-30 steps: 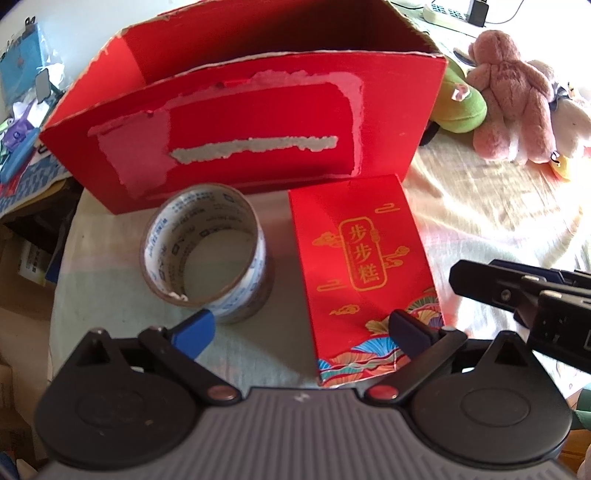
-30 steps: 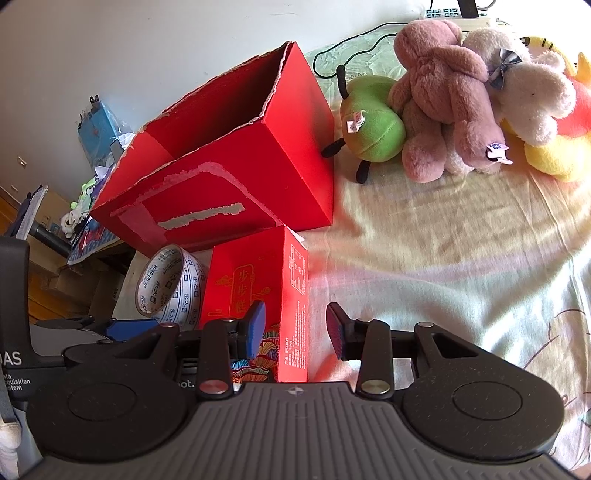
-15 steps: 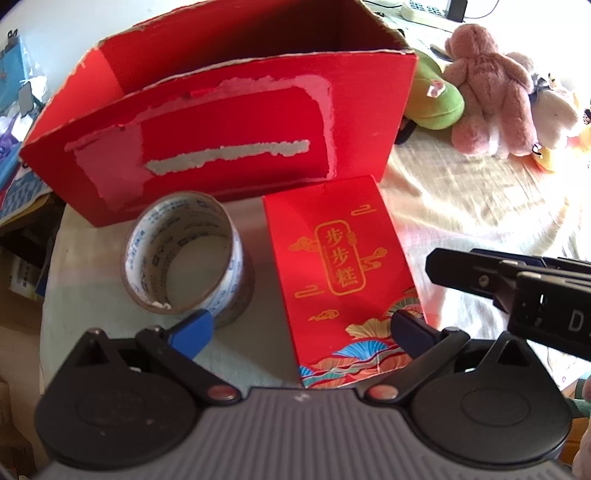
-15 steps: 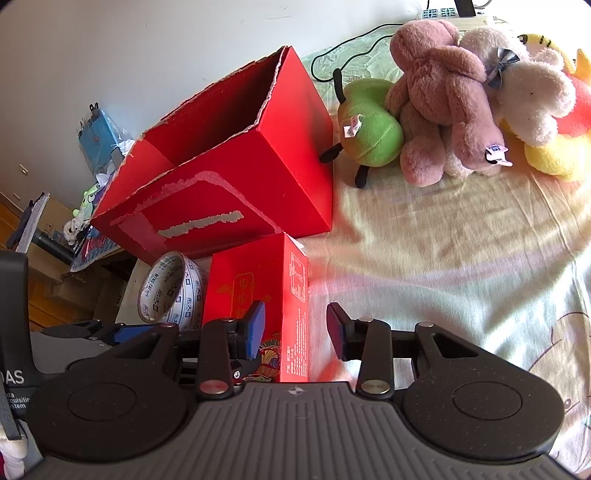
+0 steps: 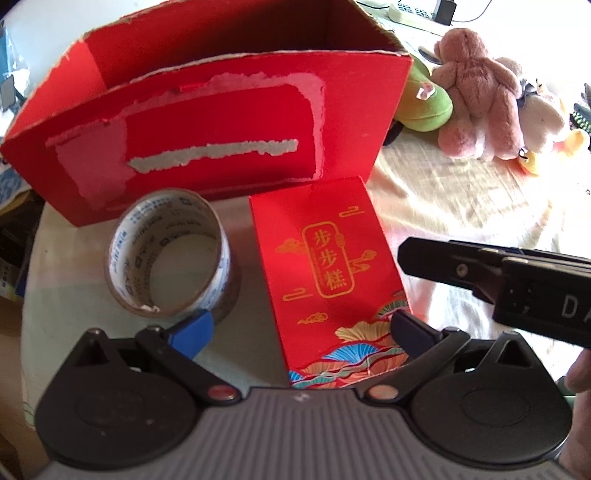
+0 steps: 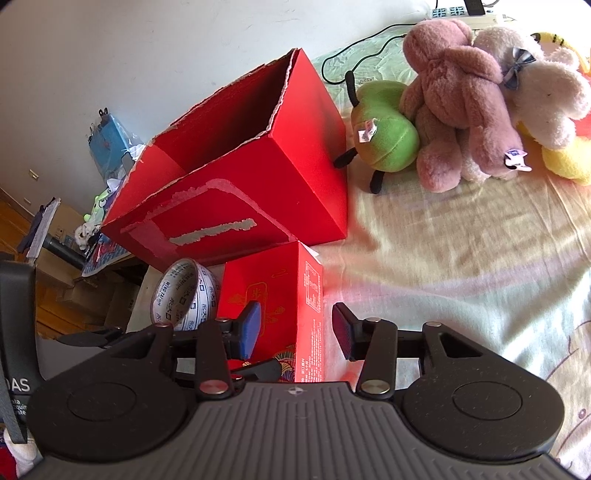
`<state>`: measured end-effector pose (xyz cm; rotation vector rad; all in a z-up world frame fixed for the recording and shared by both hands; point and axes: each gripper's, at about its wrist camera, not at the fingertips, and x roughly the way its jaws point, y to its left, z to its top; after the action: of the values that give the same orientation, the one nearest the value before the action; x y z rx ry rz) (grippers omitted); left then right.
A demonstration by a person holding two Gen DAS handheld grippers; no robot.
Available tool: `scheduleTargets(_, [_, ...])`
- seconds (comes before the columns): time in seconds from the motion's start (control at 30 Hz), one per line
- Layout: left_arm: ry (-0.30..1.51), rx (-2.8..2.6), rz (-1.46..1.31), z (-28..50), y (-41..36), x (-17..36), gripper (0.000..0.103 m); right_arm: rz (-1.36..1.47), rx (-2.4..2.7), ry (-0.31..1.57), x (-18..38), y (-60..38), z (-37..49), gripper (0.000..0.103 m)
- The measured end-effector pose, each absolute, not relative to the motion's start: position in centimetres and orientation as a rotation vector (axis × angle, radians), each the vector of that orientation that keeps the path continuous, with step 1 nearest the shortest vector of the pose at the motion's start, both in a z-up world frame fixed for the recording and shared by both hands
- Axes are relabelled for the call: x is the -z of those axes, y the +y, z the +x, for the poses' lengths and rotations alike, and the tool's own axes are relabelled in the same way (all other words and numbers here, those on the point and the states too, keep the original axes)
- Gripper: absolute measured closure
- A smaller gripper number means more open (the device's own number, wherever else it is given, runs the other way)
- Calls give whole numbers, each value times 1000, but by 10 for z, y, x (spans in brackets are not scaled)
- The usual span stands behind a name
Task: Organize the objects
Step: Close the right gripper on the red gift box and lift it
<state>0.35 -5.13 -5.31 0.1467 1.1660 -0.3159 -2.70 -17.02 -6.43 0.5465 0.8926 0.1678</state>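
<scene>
A small red gift box (image 5: 325, 266) with gold characters lies in front of a large open red carton (image 5: 207, 125). A tape roll (image 5: 170, 258) stands left of the small box. My left gripper (image 5: 299, 328) is open, its fingers either side of the small box's near end without gripping it. My right gripper (image 6: 295, 328) is open over the small box (image 6: 280, 295), its fingers straddling the box's right edge. The carton (image 6: 240, 192) and tape roll (image 6: 184, 291) also show in the right wrist view.
Plush toys lie right of the carton: a green one (image 6: 388, 140), a pink bear (image 6: 454, 99), a white one (image 6: 546, 92). A pale sheet (image 6: 461, 258) covers the surface. The surface ends just left of the tape roll, with clutter (image 6: 107, 140) beyond. A cable and power strip (image 6: 461, 13) lie at the back.
Both grippers have moved forward toward the small red box, and the carton looms larger. Nothing has been grasped; both stay open.
</scene>
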Motion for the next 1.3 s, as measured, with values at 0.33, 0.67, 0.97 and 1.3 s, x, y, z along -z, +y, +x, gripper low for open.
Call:
scheduleTargets(0.33, [1161,402,133,2,-42,58,0,567,-223,945,75,-166,-11,56])
scheduleTargets(0.67, [1176,446,118,24,-54,66,0,613,-241,1013,90,-169,7,56])
scheduleTargets(0.97, [1188,465,246,25,-74,77,9,596,-278,1050,91,-167,12,59])
scheduleTargets(1.3, [1143,499,265,23,-91,67,12,625,-243,1001,86,-187,-3,61])
